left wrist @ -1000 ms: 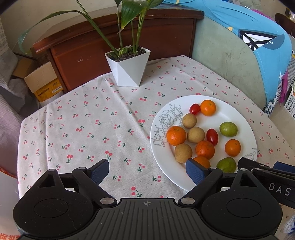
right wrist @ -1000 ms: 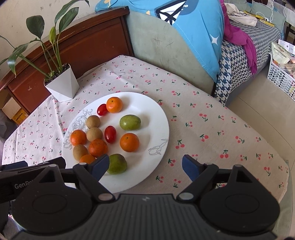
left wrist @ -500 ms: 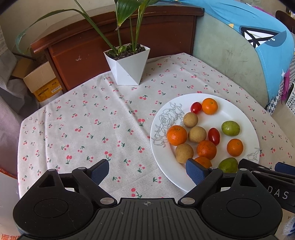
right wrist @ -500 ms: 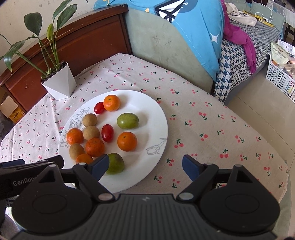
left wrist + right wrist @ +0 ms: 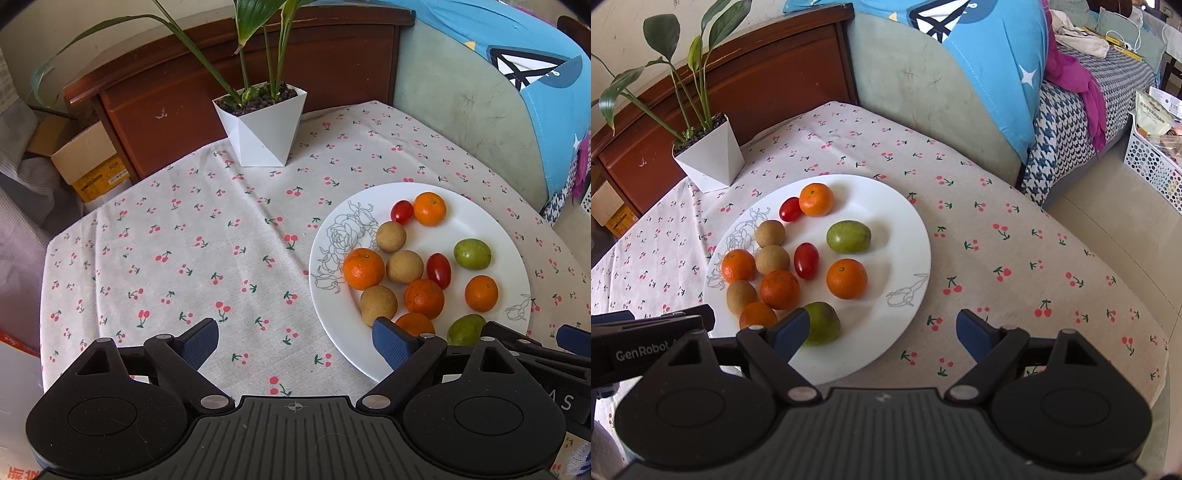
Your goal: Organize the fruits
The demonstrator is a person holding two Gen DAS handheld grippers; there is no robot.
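Note:
A white plate [image 5: 491,236] [image 5: 905,221] on the cherry-print tablecloth holds several oranges [image 5: 364,268] [image 5: 846,278], three brown round fruits [image 5: 404,266] [image 5: 772,259], two red cherry tomatoes [image 5: 439,270] [image 5: 806,260] and two green fruits [image 5: 472,253] [image 5: 848,236]. My left gripper [image 5: 295,341] is open and empty, above the cloth at the plate's near-left edge. My right gripper [image 5: 882,332] is open and empty over the plate's near rim, its left finger beside the nearer green fruit [image 5: 823,323].
A white potted plant [image 5: 260,125] [image 5: 709,157] stands at the table's far side before a wooden headboard [image 5: 258,70]. A blue cushion [image 5: 979,55] and a bed lie to the right. Cardboard boxes [image 5: 88,166] sit left of the table.
Both grippers have moved slightly forward and lower toward the table; the plate and plant look closer. The fruits have not moved.

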